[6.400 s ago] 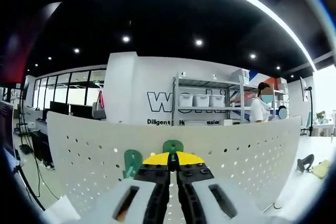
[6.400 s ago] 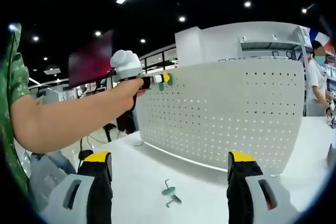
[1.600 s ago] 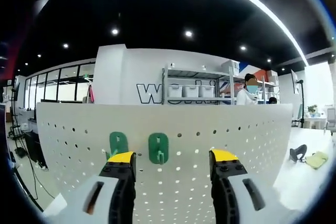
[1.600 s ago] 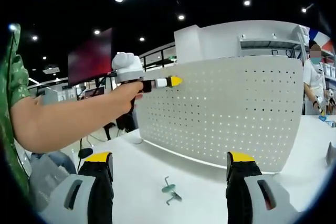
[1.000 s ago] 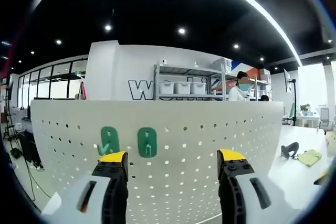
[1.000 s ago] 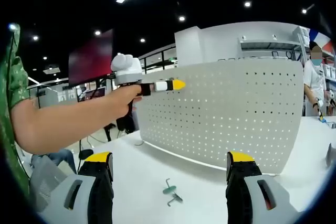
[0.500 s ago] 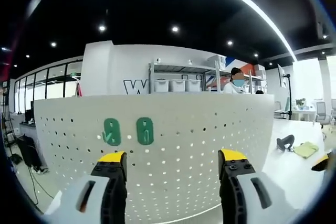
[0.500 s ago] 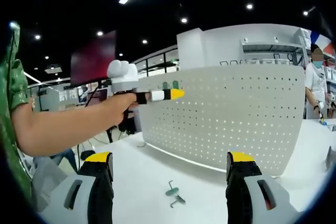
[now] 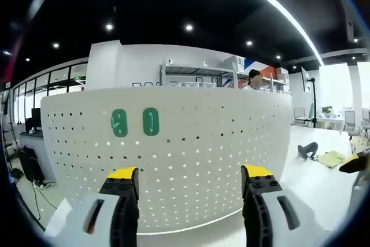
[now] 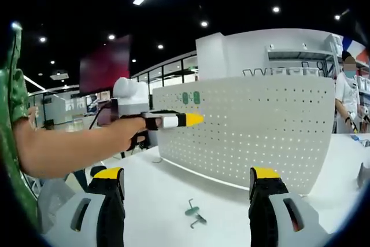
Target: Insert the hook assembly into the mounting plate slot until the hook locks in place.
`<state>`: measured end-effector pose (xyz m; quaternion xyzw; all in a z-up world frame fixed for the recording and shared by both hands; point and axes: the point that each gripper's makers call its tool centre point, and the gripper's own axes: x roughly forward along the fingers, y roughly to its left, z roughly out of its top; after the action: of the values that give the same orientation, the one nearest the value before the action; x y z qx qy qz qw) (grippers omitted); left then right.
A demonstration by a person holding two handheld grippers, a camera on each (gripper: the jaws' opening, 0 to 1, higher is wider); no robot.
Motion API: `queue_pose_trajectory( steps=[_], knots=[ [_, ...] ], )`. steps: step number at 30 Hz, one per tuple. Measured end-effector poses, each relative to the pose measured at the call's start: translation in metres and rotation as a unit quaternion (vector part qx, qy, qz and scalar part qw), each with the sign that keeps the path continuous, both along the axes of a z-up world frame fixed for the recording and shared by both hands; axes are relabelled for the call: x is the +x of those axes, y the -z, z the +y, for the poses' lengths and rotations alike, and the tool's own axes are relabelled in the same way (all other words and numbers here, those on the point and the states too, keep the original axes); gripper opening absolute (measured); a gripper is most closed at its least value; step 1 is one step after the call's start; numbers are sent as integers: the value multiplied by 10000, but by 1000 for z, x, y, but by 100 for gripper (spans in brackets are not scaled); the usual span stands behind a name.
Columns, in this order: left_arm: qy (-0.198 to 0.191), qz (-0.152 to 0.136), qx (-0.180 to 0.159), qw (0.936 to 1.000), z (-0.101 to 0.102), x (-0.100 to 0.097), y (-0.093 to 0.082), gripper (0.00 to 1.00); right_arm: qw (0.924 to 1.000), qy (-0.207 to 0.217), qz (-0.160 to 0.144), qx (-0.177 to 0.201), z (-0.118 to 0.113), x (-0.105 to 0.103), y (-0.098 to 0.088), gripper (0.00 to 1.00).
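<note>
The left gripper (image 9: 188,180), jaws spread wide and holding nothing, is drawing back and down from the mounting plate (image 9: 231,148), a curved white perforated panel that is standing upright on the smooth white table (image 10: 167,198). Two flat green hook assemblies (image 9: 134,123) are sitting side by side in the plate's upper holes and appear seated. One more small green hook (image 10: 194,213) is lying loose on the table between the jaws of the right gripper (image 10: 188,192), likewise wide and empty, so at least one insertion seems to be remaining.
</note>
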<state>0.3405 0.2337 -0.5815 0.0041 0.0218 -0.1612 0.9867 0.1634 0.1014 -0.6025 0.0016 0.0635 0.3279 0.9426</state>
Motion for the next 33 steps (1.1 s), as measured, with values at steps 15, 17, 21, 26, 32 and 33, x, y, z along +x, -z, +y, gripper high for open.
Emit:
queue_pose_trajectory(
  steps=[15, 17, 21, 26, 32, 33],
  knots=[
    [171, 256, 66, 9995, -6, -44, 30, 73, 10000, -20, -79, -24, 6, -19, -6, 91],
    [180, 294, 67, 9994, -6, -50, 34, 73, 10000, -27, -82, -21, 7, -22, -5, 91],
    [211, 343, 74, 9992, -7, -60, 39, 73, 10000, -31, -43, -20, 9, -29, -2, 91],
    [249, 414, 70, 9988, -9, -71, 46, 73, 10000, -46, -40, -35, 11, -36, -2, 91],
    [286, 473, 60, 9985, -9, -84, 52, 73, 10000, -47, -68, -35, 13, -41, -5, 91],
    [286, 483, 42, 9984, -9, -86, 53, 73, 10000, -48, -74, -36, 13, -41, -5, 91]
  ],
)
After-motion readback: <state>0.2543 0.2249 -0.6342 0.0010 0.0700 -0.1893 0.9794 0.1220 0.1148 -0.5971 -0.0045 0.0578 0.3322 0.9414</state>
